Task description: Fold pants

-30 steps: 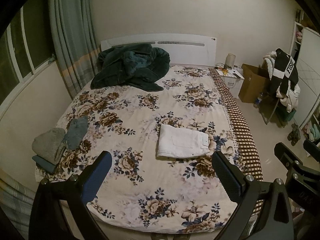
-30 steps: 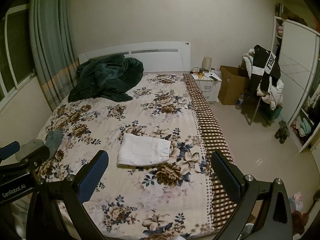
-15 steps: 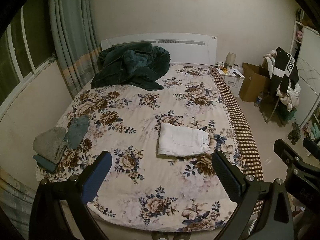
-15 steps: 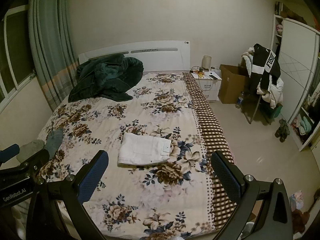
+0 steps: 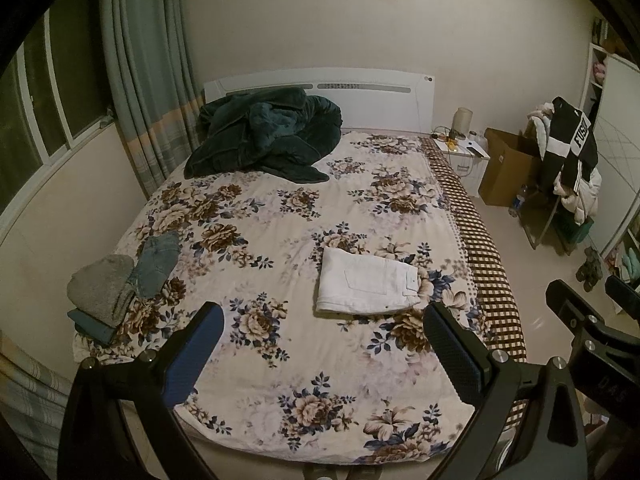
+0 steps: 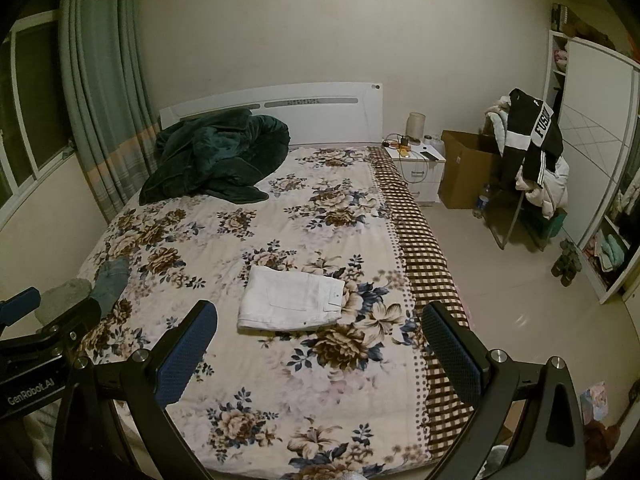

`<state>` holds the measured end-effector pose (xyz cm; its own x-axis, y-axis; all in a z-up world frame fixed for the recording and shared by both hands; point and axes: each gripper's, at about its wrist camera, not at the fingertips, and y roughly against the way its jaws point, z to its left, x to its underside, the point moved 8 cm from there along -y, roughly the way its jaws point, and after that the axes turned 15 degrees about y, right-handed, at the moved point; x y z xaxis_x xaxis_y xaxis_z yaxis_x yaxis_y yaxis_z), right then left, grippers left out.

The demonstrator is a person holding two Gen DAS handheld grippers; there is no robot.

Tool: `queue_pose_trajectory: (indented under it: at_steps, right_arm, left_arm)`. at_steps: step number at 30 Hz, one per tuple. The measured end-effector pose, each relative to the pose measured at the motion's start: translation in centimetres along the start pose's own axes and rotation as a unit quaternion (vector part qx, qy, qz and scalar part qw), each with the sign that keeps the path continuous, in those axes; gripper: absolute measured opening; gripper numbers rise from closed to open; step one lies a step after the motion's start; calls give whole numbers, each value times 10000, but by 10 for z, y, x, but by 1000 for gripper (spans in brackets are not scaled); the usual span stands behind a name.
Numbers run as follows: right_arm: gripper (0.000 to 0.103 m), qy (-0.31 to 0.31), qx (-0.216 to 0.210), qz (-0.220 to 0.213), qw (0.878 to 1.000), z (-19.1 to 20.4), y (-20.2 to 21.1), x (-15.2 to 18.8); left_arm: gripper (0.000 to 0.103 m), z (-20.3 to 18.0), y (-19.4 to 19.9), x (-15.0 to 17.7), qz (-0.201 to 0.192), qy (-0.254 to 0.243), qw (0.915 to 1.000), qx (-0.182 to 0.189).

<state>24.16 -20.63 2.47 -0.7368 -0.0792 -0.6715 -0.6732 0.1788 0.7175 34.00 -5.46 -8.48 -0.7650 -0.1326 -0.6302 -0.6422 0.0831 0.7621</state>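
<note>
Tongs (image 5: 324, 344) (image 6: 320, 344) agape; white pants (image 5: 366, 286) unobstructed, possibly folded.

Folded pants (image 5: 366, 286) lie on the bed (image 5: 280, 360), toward its right side. A stack of clothes (image 5: 120, 280) sits at the left edge, and a bunched blanket (image 5: 264, 136) lies against the headboard (image 5: 380, 92) behind. A nightstand (image 5: 466, 156) stands right of the bed's head, a cardboard box (image 5: 506, 168) just beyond it.
</note>
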Motion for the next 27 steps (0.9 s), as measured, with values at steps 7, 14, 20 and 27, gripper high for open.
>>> queue_pose_trajectory:
  at_steps: [7, 14, 20, 27]
  right_arm:
    - [103, -7, 3, -2, 10000, 1, 0, 0]
    - [103, 11, 0, -24, 10000, 1, 3, -1]
    - [103, 9, -3, -20, 10000, 2, 3, 0]
    - [103, 6, 7, -22, 10000, 3, 3, 0]
  left_arm:
    - [102, 1, 3, 0, -14, 18, 10000, 6]
    - [102, 2, 4, 0, -25, 14, 10000, 3]
    - [102, 2, 5, 0, -40, 19, 10000, -4]
    - [102, 3, 6, 1, -42, 26, 10000, 1]
